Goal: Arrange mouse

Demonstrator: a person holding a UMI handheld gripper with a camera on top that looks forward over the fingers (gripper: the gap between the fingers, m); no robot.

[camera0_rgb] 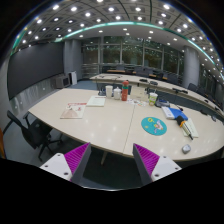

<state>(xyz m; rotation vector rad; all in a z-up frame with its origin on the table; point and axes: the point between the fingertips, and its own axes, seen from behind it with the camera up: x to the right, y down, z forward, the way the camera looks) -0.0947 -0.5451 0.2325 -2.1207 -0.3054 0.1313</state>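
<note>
A black chair [22, 130] stands left of the worktop [110, 125]. Papers [73, 111] lie left of the blue round mat [153, 126]. The gripper [113, 160] hovers with fingers [75, 158] wide apart, holding nothing. The mouse [185, 149], small, pale and rounded, rests right of the mat, near the worktop edge.

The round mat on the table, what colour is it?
Teal blue round mat, gripper view.

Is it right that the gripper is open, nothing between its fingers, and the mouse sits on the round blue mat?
Not quite. The gripper view shows the gripper open and empty, but the mouse sits on the bare table, beside the round blue mat, not on it.
</note>
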